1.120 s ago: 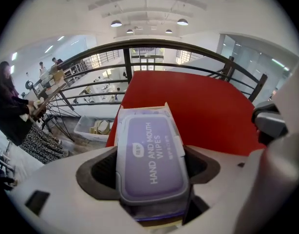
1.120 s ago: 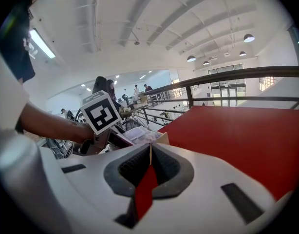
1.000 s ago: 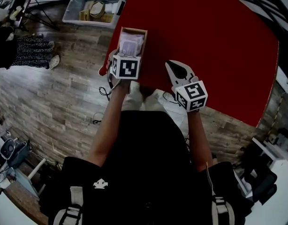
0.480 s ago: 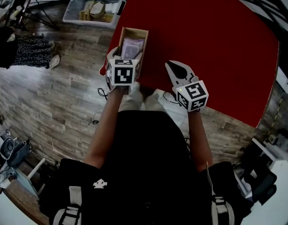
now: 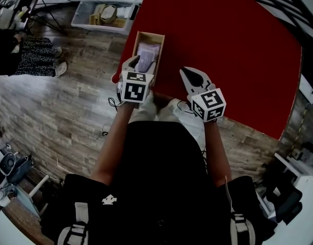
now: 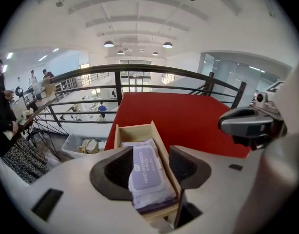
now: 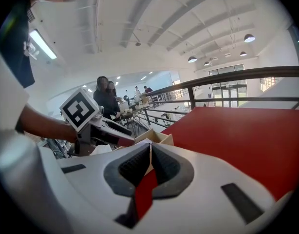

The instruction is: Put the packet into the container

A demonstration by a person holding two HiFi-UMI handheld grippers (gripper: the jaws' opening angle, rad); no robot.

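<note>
The packet point(image 6: 146, 172) lies flat inside the wooden box point(image 6: 135, 129), filling most of it, on the red table point(image 6: 188, 113). The left gripper point(image 5: 140, 65) hangs at the box's near end, its jaws closing but clear of the packet. The right gripper point(image 7: 149, 149) is beside it with jaws together, empty; a clear bin point(image 5: 84, 13) of odds and ends sits on the floor.
</note>
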